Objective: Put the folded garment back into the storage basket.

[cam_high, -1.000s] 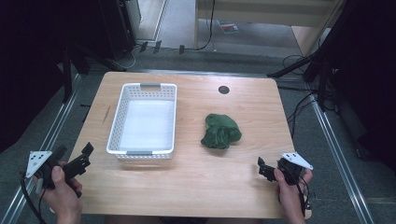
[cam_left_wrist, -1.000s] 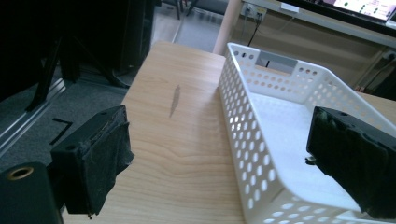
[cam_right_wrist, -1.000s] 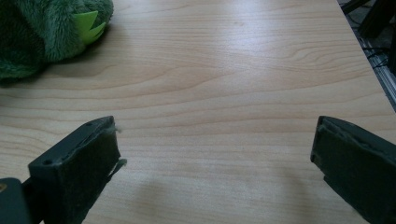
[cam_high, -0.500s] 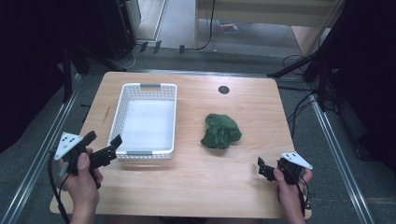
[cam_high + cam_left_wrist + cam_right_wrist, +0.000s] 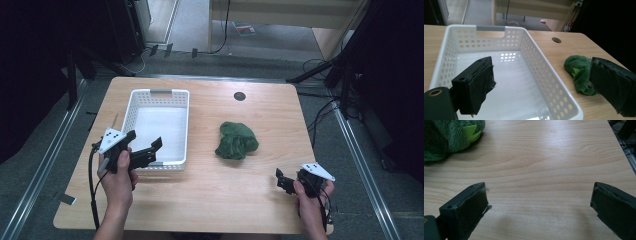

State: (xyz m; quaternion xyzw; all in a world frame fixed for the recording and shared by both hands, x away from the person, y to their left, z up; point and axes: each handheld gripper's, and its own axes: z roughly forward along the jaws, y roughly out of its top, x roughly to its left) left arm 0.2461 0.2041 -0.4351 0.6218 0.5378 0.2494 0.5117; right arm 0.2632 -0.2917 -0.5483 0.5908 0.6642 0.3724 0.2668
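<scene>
A green plush toy (image 5: 236, 141) lies crumpled on the wooden table (image 5: 210, 200), right of centre. A white perforated basket (image 5: 131, 107) stands empty to its left. My left gripper (image 5: 146, 145) hovers over the basket's near end with its jaws open and nothing between them. In the left gripper view the left gripper (image 5: 541, 71) looks along the basket (image 5: 499, 27), with the plush toy (image 5: 577, 71) off to the right. My right gripper (image 5: 281, 181) rests low near the front right edge, open and empty. The right gripper view has the right gripper (image 5: 539, 192) over bare wood and the plush toy (image 5: 446, 137) at top left.
A round cable hole (image 5: 239, 96) sits in the tabletop at the back. Metal rails run along both sides of the table, with dark stands and cables on the floor beyond. Bare wood lies between the basket and the plush toy.
The left hand has carried its gripper from the front left corner up and to the right, onto the basket's near end. The right gripper has kept still.
</scene>
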